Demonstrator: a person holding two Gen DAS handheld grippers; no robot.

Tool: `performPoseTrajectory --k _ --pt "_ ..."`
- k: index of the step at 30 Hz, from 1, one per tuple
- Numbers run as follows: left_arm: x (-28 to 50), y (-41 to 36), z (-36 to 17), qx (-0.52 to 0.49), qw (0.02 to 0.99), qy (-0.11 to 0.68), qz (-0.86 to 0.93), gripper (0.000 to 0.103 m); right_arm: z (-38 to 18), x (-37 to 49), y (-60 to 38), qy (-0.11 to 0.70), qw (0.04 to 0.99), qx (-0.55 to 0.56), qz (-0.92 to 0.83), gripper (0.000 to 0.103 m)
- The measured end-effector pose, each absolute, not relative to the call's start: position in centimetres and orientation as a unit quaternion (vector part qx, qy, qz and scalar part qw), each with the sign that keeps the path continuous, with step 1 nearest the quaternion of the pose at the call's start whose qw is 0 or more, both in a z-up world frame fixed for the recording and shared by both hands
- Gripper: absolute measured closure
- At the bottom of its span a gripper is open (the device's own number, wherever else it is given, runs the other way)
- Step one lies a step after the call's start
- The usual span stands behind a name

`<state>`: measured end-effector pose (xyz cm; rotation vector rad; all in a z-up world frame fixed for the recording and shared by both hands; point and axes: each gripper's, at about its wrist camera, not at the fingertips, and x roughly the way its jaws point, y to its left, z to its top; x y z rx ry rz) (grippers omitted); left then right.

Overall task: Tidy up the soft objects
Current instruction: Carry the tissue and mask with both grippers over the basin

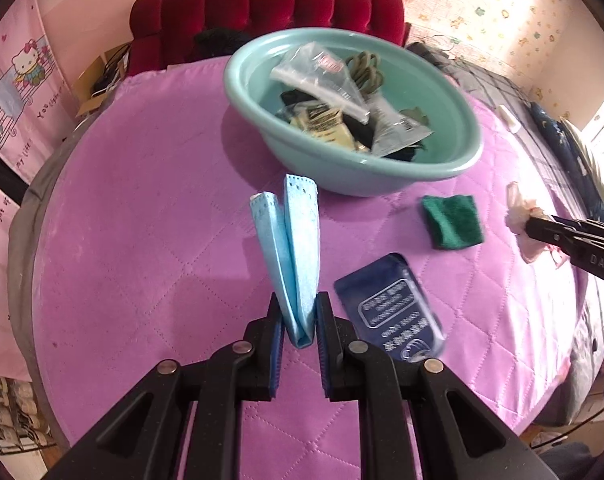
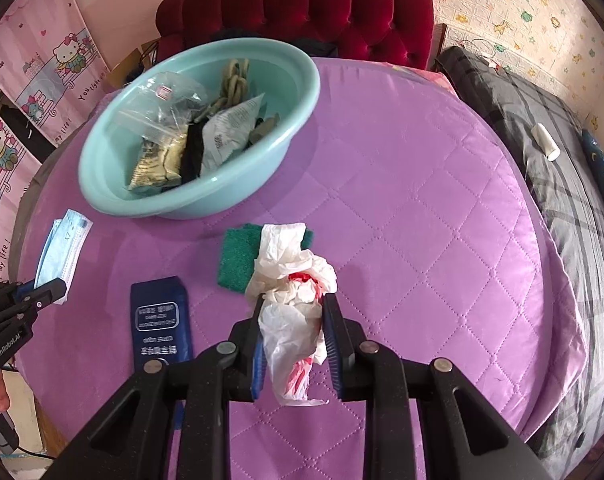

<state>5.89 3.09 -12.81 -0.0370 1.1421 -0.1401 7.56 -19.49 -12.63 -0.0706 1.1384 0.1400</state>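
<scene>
Face mask: we grip the folded blue face mask [image 1: 296, 256] by its fold in the left gripper [image 1: 298, 324], its loose ends standing up off the quilt, lifted, we judge, so it can travel to the basin.
Plastic bag: our right gripper [image 2: 292, 316] is closed on a crumpled white plastic bag [image 2: 292, 280] with red print, bunched between the pads so it cannot unfurl.
Basin: the teal basin [image 1: 453, 120] sits just beyond both loads, already holding packets, a clear bag and a coil of cord, so we take it as the collecting point.
Still waiting: a green cloth [image 1: 451, 220] lies flat on the quilt near the basin, and a dark blue pouch [image 2: 160, 316] lies between our two grippers.
Setting: a purple quilted cover [image 1: 142, 220] spreads under everything, with a red tufted headboard [image 2: 302, 8] behind.
</scene>
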Motion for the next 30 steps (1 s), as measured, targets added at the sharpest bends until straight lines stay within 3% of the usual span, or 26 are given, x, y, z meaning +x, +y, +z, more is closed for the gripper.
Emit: performPoseTrajectory --k 14,30 --pt "7.4 0.6 -7.9 -0.011 0.851 0.514 -0.112 0.087 -7.7 9.2 -17.3 0.516 0.850 -0.036 0.102 0.077" --pt "13.1 -2.6 -7.3 0.013 0.852 0.503 -0.143 0.087 -5.8 15.1 -14.6 0.498 0.855 -0.054 0.131 0.077"
